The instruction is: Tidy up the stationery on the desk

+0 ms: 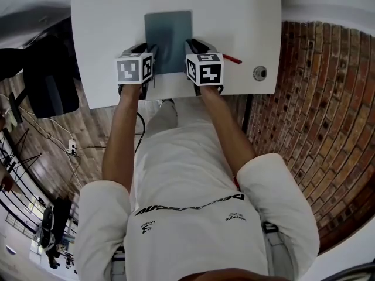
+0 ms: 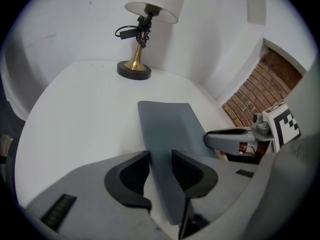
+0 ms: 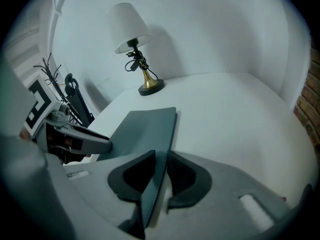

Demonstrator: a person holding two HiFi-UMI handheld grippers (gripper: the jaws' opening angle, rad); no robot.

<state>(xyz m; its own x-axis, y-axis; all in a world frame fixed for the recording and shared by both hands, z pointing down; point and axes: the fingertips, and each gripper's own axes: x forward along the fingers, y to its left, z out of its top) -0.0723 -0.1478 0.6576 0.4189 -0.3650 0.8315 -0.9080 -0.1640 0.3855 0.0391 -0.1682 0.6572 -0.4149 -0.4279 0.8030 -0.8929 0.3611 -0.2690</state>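
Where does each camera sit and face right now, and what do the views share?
Head view: on the person's head, steeply down at desk, folder, left tongs, right tongs; forearms and shirt show.
Left gripper view: on the left tongs, along jaws shut on the folder, toward the lamp; right tongs at right.
Right gripper view: on the right tongs, along jaws shut on the folder, toward the lamp; left tongs at left.
Shared: folder in all three; lamp in both gripper views.
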